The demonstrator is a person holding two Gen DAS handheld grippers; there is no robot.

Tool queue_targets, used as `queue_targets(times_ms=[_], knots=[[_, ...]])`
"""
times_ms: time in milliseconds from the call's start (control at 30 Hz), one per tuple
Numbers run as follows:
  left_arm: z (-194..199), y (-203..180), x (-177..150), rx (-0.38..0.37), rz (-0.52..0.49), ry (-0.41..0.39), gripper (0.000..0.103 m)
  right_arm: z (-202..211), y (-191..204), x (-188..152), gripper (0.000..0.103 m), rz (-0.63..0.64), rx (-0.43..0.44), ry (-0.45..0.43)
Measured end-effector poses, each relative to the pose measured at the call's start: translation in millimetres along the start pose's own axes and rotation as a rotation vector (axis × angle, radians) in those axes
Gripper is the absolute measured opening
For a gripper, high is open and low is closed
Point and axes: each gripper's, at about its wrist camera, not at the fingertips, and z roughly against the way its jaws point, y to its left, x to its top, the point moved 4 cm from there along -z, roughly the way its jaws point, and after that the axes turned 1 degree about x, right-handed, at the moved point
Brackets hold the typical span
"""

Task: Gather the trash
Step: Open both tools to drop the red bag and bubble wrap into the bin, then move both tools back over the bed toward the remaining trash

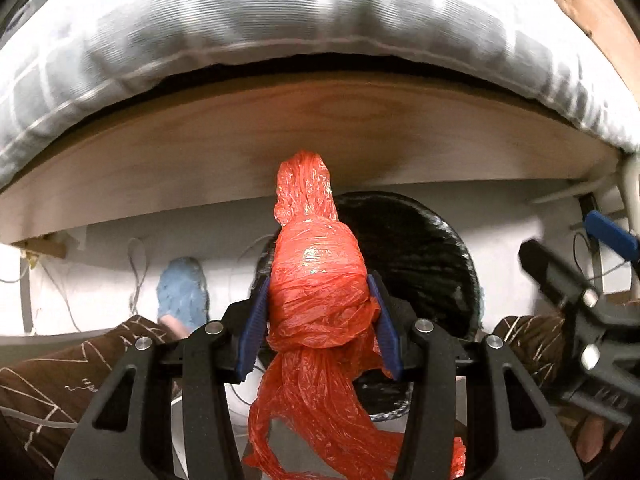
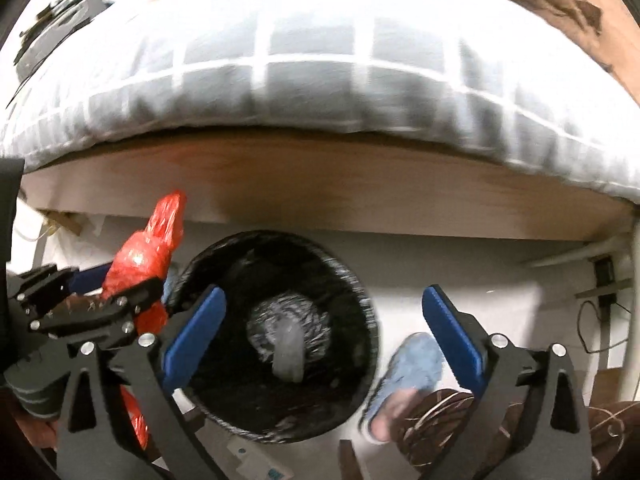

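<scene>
My left gripper point(image 1: 320, 304) is shut on a knotted orange plastic bag point(image 1: 316, 280), its blue pads pressing both sides of the bundle; the loose tail hangs below. Behind it stands a round bin lined with a black bag point(image 1: 416, 248). In the right wrist view the bin point(image 2: 280, 420) lies below me, with a crumpled silver and white wad point(image 2: 286, 332) at its bottom. My right gripper point(image 2: 324, 320) is open and empty above the bin's mouth. The left gripper with the orange bag point(image 2: 140, 260) shows at the bin's left rim.
A bed with a grey checked duvet point(image 2: 320, 60) and a wooden side board point(image 2: 320, 184) stands just behind the bin. The person's foot in a blue slipper point(image 2: 404, 372) rests right of the bin. Cables point(image 2: 596, 320) lie on the white floor under the bed.
</scene>
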Motion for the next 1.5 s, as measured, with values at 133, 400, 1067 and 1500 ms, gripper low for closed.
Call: queue_targets(times_ms=[133,400,1067,1500], knots=[[-2.5,-18.4,-3.1,-0.011,-0.028,0.002,0.048,5.9,-21.1,-1.6,0.095,-0.031,-0.026,-0.014],[-9.3,-39.3,-1.9,-0.017,-0.060,-0.001,0.048,9.6,-45.6,-7.2,0.095,-0.052,-0.070,-0.025],[35.2,-29.7,19.3,0.069,-0.047,-0.171,0.097,35.3,-53.8,15.1,0.095,-0.063,-0.097,-0.119],[109.4,-4.0,39.4,0.096,-0.003,-0.326,0.097,96.9,-33.9,51.8,0.095,-0.044,-0.073,-0.298]])
